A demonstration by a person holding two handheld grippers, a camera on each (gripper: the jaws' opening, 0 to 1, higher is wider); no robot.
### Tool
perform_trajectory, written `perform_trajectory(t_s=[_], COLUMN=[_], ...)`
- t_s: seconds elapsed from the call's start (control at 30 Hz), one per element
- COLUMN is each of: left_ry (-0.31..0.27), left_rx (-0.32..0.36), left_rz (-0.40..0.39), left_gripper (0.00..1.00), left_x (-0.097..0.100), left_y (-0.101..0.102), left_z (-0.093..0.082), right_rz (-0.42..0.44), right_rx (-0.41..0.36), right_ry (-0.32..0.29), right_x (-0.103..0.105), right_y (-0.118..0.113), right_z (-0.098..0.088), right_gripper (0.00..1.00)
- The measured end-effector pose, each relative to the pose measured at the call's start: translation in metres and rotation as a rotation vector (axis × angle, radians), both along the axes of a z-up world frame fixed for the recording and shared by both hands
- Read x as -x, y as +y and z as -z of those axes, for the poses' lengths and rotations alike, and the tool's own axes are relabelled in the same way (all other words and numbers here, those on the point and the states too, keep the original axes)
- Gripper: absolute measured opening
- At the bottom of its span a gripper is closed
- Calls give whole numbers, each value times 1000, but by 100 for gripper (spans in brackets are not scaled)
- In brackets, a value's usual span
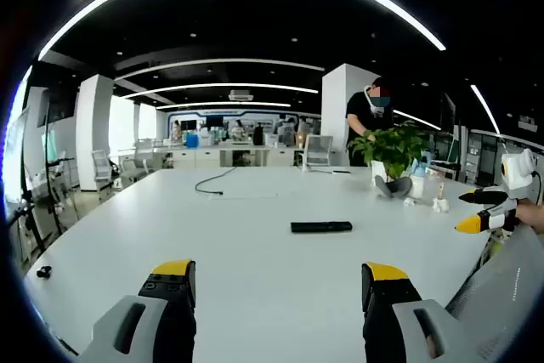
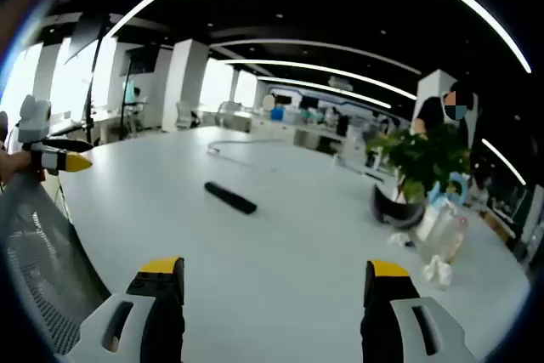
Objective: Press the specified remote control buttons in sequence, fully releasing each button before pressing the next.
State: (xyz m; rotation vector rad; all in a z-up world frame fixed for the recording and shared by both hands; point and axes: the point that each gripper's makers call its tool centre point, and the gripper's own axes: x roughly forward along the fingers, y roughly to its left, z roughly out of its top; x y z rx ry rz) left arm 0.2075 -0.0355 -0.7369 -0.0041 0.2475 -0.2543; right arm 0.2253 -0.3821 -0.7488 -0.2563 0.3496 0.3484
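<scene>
A slim black remote control (image 1: 321, 227) lies flat on the white table (image 1: 238, 235), well ahead of my left gripper (image 1: 280, 276), which stands open with nothing between its yellow-tipped jaws. The right gripper (image 1: 478, 212) shows at the right edge of the left gripper view, held by a hand, its tips slightly apart. In the right gripper view the remote control (image 2: 230, 197) lies left of centre on the table (image 2: 306, 235), far from my open right gripper (image 2: 274, 276). The left gripper (image 2: 59, 155) appears at the left edge of that view.
A potted green plant (image 1: 393, 150) stands at the table's right side beside a dark headset (image 1: 393, 186) and small bottles (image 1: 425, 186). A black cable (image 1: 212, 183) lies further back. A mesh chair back (image 2: 38, 252) sits near me. A person (image 1: 371, 116) stands behind the plant.
</scene>
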Motion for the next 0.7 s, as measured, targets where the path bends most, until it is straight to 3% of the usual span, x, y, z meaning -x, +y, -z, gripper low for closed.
perform_trajectory(t_s=[0.7], left_ry=[-4], left_rx=[4], left_rz=[-2], left_gripper=[82], left_x=[1], left_y=[0], left_z=[-2], right_rz=[-43], right_rx=[19], right_ry=[-18], right_x=[0], right_y=[7], right_z=[-3], right_gripper=[89])
